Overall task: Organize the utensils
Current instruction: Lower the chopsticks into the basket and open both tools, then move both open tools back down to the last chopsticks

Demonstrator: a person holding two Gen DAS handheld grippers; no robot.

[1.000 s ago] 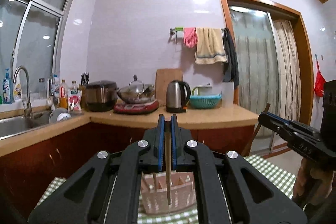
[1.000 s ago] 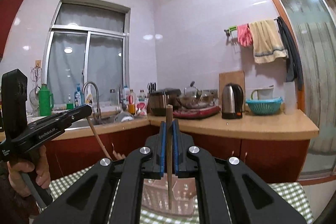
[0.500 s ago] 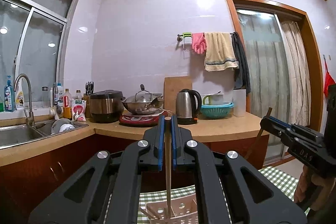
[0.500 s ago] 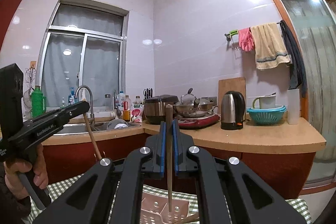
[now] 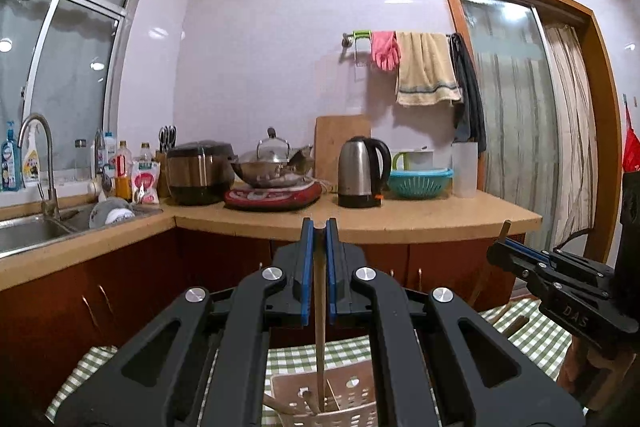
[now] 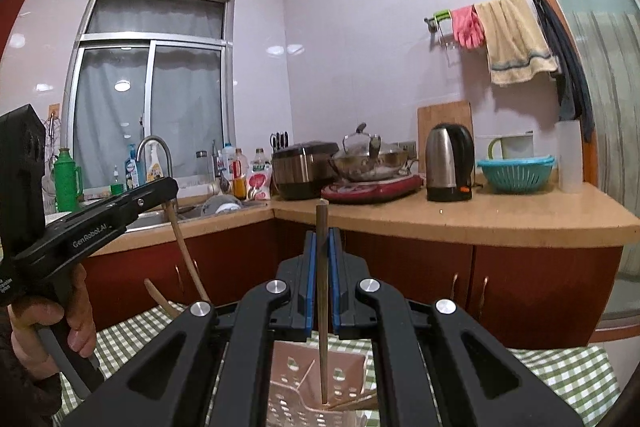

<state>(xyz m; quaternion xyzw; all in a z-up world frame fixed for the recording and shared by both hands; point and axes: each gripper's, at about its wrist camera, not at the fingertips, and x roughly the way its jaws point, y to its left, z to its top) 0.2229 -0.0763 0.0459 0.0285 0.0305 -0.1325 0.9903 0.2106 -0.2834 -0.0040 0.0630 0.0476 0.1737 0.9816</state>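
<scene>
My left gripper (image 5: 319, 227) is shut on a wooden chopstick (image 5: 319, 339) that hangs straight down, its tip inside the pink perforated utensil holder (image 5: 356, 387) below. My right gripper (image 6: 322, 239) is shut on another wooden chopstick (image 6: 322, 307), upright, with its tip inside the same holder (image 6: 296, 367). Several chopsticks lie inside the holder. The left gripper also shows at the left of the right wrist view (image 6: 170, 185), the right gripper at the right of the left wrist view (image 5: 498, 251).
The holder stands on a green checked tablecloth (image 5: 532, 335). Behind is a kitchen counter (image 5: 420, 219) with a kettle (image 5: 360, 171), wok, rice cooker and teal colander, and a sink (image 5: 24, 231) at the left.
Both grippers rose and then came down over the holder. The chopstick tips now sit inside it.
</scene>
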